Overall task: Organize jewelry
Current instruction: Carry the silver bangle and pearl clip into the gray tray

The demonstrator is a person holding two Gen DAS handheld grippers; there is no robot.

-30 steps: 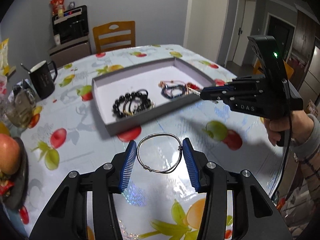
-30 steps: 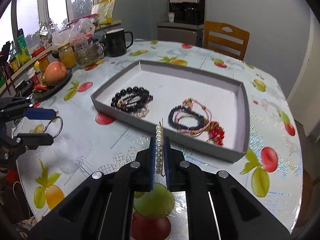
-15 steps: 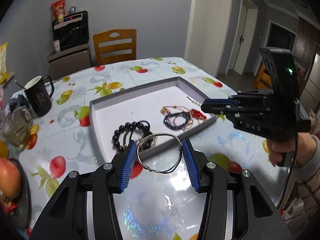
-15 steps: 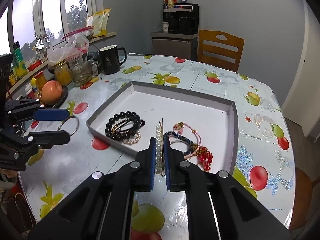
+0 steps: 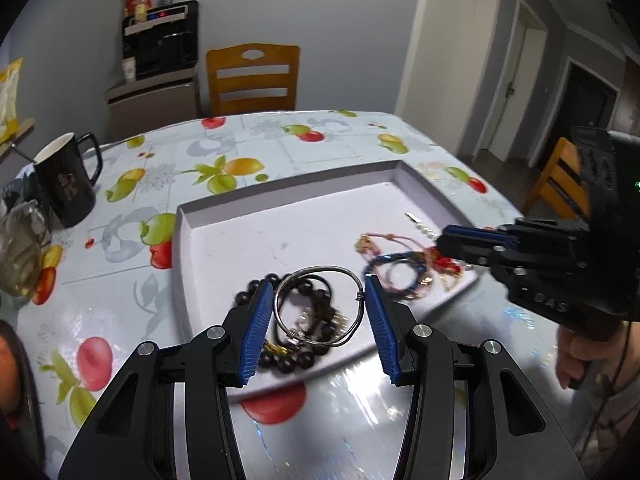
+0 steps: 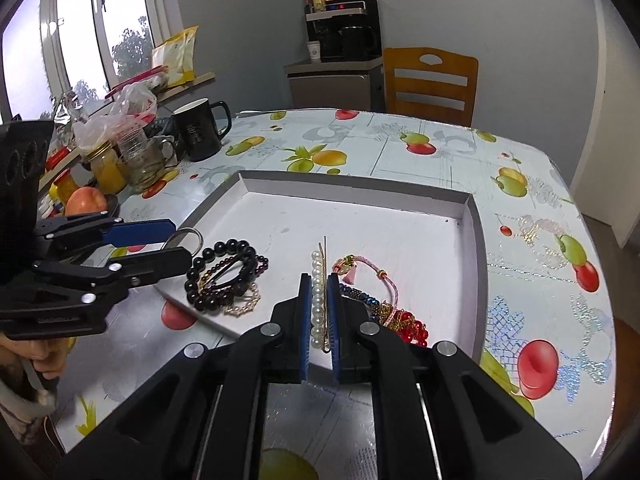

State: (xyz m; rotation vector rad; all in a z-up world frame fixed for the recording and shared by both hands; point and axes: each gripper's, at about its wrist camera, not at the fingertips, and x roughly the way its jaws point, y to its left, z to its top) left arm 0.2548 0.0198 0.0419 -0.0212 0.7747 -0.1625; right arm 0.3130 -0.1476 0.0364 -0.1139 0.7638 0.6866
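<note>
My left gripper [image 5: 319, 294] is shut on a silver wire bangle [image 5: 320, 306] and holds it above the near edge of the grey tray [image 5: 280, 188], over the black bead bracelets [image 5: 298, 356]. My right gripper [image 6: 319, 284] is shut on a pearl hair clip [image 6: 319, 300] above the tray's [image 6: 356, 182] near side. The black bead bracelets [image 6: 224, 272] lie at the tray's near left. A pink, blue and red bracelet pile [image 6: 384, 304] lies right of the clip; the pile also shows in the left wrist view [image 5: 400, 268]. The left gripper [image 6: 160, 244] shows in the right wrist view.
A black mug [image 6: 200, 130], glass cup [image 6: 146, 160], jars [image 6: 102, 166] and an apple [image 6: 86, 202] stand along the table's left side. A wooden chair [image 6: 430, 84] and a coffee machine cabinet [image 6: 340, 60] are behind the table. The fruit-print tablecloth [image 6: 540, 240] surrounds the tray.
Both grippers have moved forward over the tray with their items. The bangle now hangs over the black beads; the pearl clip is over the tray's near middle.
</note>
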